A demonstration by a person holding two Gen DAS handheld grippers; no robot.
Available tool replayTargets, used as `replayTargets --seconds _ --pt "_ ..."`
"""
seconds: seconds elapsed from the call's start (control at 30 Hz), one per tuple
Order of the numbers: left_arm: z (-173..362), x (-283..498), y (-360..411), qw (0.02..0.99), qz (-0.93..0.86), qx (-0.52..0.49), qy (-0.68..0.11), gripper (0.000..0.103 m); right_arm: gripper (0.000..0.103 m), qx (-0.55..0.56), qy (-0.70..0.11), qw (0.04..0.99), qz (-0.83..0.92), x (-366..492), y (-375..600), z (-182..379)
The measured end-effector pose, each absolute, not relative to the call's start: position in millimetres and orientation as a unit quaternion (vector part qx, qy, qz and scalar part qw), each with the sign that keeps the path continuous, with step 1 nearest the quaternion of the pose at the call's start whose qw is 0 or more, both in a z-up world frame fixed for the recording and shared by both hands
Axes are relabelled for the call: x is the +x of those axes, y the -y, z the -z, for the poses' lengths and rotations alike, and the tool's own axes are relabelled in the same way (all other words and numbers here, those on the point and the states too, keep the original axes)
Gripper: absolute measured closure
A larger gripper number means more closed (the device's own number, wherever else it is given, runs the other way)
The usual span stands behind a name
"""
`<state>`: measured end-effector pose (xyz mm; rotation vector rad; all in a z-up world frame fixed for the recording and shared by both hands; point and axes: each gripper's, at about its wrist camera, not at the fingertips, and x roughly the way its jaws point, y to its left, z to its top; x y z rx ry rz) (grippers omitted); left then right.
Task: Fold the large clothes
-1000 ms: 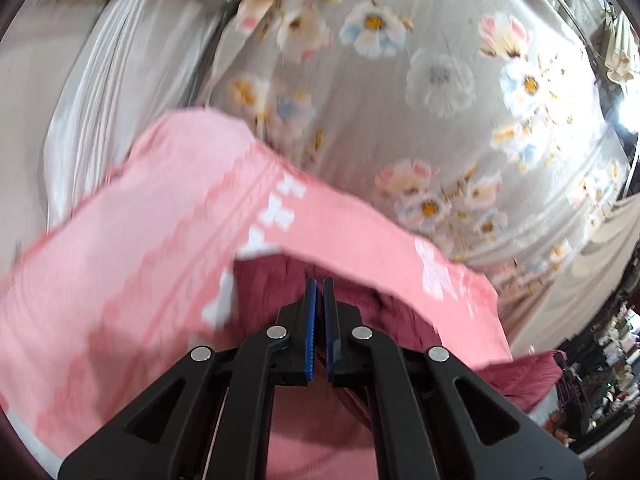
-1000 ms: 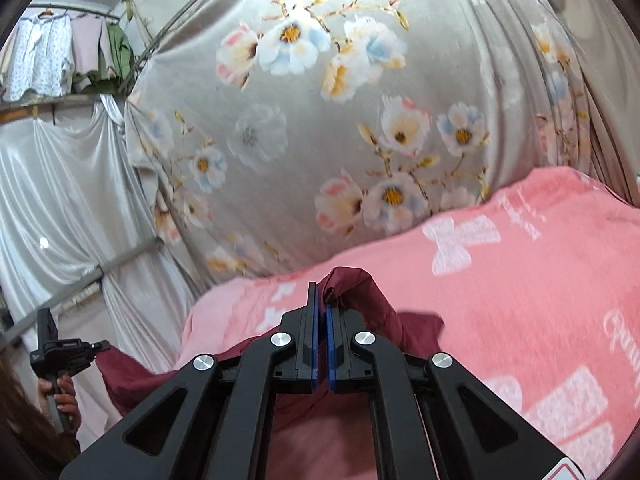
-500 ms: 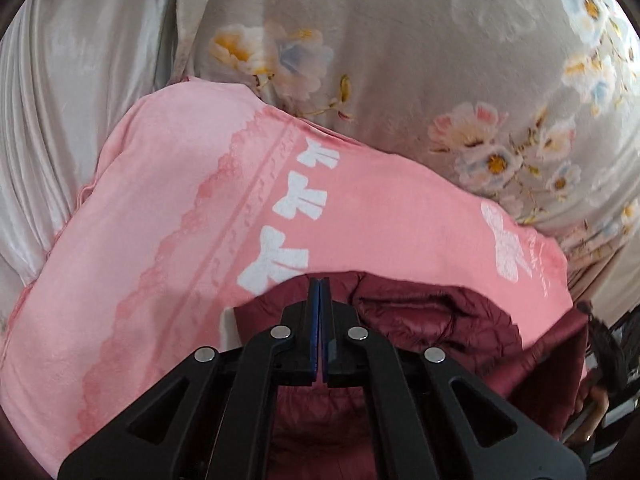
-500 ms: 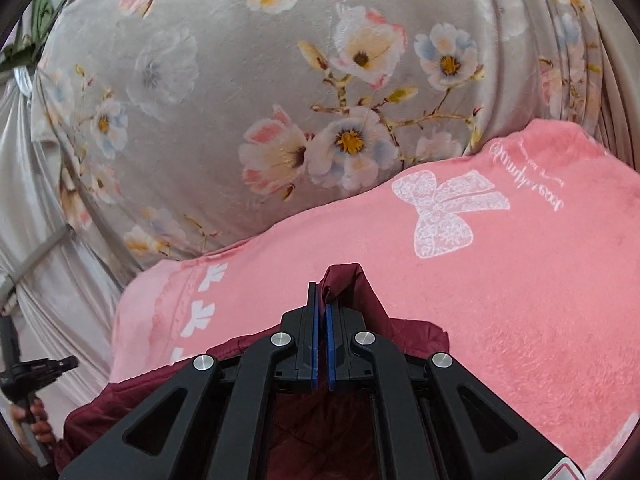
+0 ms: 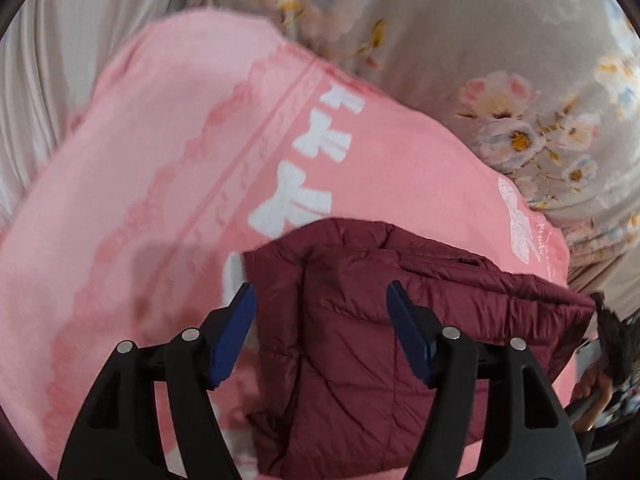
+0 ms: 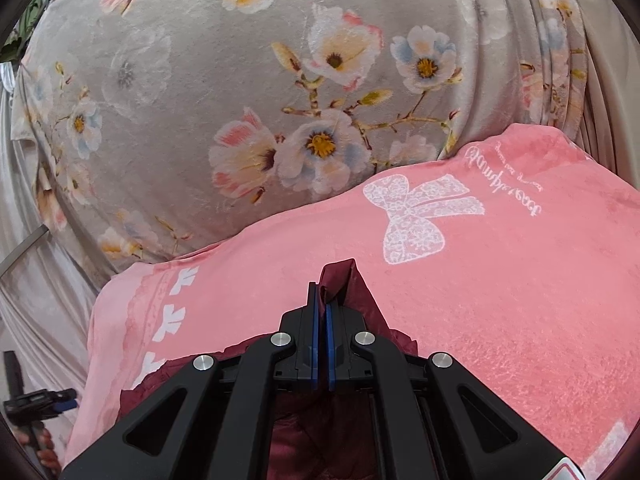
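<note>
Your left gripper (image 5: 320, 312) is opening right now, blue pads (image 5: 236, 332) spread wide above the maroon jacket (image 5: 372, 320), nothing pinched between them. The jacket lies puffy and creased on the pink blanket (image 5: 160, 160), its near corner just under your fingers. Your right gripper (image 6: 322, 300) is clenched tight on a bunched fold of the jacket (image 6: 340, 280), the cloth poking up past the tips. Floral sheet (image 6: 240, 80) hangs behind the blanket (image 6: 520, 280). In the right view, the left gripper (image 6: 40, 400) sits low at the far left edge.
</note>
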<state>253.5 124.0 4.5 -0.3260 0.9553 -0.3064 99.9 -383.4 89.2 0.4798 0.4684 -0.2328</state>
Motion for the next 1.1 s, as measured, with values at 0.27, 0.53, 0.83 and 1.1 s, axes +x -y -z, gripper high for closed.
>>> replayTargets --seconds 0.27,0.53,0.83,1.1 --pt "51 310 -89 0.821 0.182 -0.174 -0.512 0.039 0.100 0.233 -0.235 0.936 0.115 102 383 -84" --pt "35 309 -81 0.827 0.196 -0.184 -0.493 0.100 0.100 0.237 -0.239 0.934 0.119 108 386 -81" --pt "-77 304 -89 0.896 0.189 -0.170 -0.364 0.100 0.100 0.238 -0.223 0.936 0.134 147 404 -92" --pt "5 365 -51 0.885 0.092 -0.085 -0.449 0.100 0.100 0.249 -0.355 0.886 0.161 226 420 2"
